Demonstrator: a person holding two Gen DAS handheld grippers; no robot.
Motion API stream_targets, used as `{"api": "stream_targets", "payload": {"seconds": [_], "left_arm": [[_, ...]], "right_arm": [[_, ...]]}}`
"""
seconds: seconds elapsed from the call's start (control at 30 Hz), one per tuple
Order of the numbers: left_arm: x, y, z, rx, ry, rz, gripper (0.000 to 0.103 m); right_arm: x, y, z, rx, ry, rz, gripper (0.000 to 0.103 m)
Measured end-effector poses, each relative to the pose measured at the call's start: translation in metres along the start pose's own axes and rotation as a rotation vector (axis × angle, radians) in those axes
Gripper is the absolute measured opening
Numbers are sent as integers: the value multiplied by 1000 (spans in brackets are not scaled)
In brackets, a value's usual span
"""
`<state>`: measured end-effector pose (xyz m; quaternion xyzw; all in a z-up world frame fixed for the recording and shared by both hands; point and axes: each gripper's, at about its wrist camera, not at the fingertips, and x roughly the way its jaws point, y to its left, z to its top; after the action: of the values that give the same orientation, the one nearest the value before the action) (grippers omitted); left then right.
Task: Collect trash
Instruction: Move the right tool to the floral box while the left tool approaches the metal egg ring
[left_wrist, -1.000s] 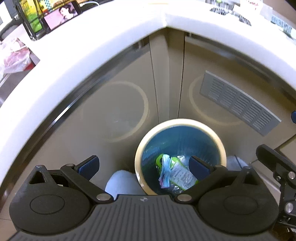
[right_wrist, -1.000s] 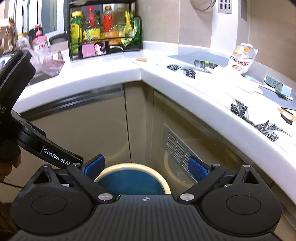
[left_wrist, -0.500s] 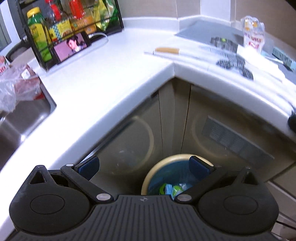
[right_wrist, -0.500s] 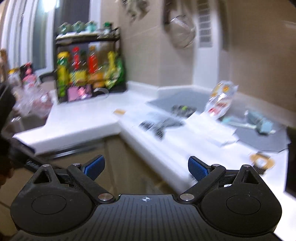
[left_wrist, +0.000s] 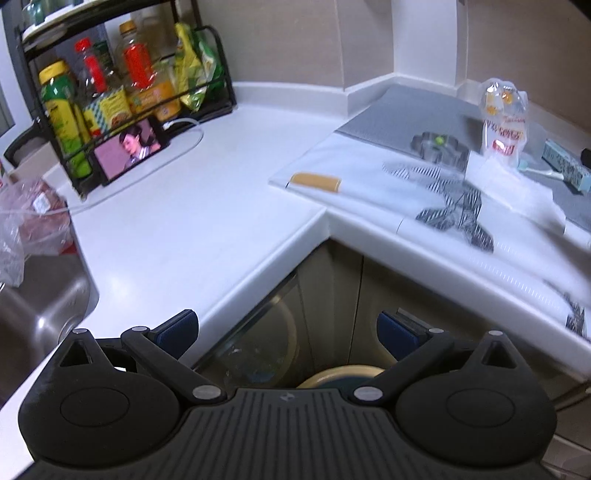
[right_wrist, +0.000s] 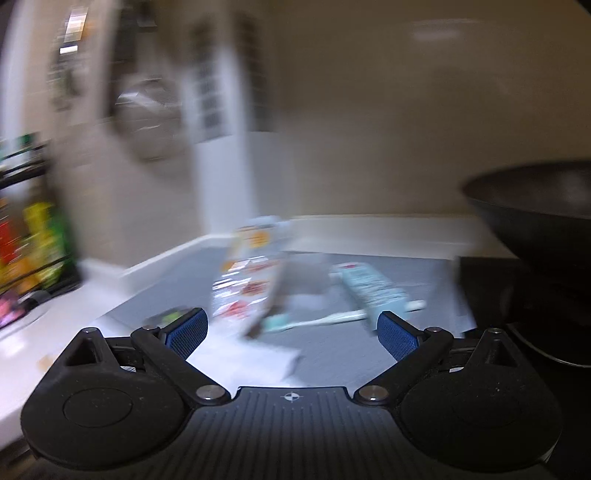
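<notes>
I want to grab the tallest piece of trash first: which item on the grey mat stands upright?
The clear snack bag with red and orange print. It stands upright at the mat's back, while the pale blue box beside it lies flat.

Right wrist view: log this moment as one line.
right tongs: open, empty | ahead: snack bag, blue box on grey mat | left tongs: open, empty | bin: below counter | view blurred

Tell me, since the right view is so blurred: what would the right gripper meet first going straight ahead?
Probably the snack bag standing on the grey mat, which sits between the open jaws of the right gripper. Blur makes depth uncertain.
</notes>
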<state>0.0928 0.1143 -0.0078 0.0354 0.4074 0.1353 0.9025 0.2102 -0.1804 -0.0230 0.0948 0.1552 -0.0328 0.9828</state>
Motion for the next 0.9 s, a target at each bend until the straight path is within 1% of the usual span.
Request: {"api": "stream_targets", "payload": {"seconds": [0.1, 0.17, 0.27, 0.43, 0.5, 0.57, 0.63, 0.7, 0.73, 0.9], "left_arm": [[3, -10, 12, 15, -17, -6, 103], [6, -17, 20, 26, -32, -8, 103], [13, -28, 34, 33, -41, -4, 103], [23, -45, 49, 35, -33, -13, 103], [26, -53, 52, 48, -26, -14, 103], [29, -63, 54, 74, -18, -15, 103], [32, -73, 55, 101, -18, -15, 103], [34, -84, 57, 120, -22, -20, 103], [36, -89, 59, 126, -22, -23, 103], [41, -114, 67, 161, -29, -52, 103]], "right_arm": [[31, -15, 5, 32, 23, -76, 99], [48, -21, 7, 38, 53, -83, 99], [67, -27, 8, 44, 57, -105, 99], [94, -30, 18, 13, 67, -136, 99], [103, -31, 21, 8, 56, -160, 101], [116, -32, 22, -9, 73, -164, 101], [123, -34, 19, -27, 76, -167, 101], [130, -36, 15, -39, 110, -185, 101], [133, -38, 15, -29, 125, -188, 101], [138, -53, 16, 58, 148, -206, 101]]}}
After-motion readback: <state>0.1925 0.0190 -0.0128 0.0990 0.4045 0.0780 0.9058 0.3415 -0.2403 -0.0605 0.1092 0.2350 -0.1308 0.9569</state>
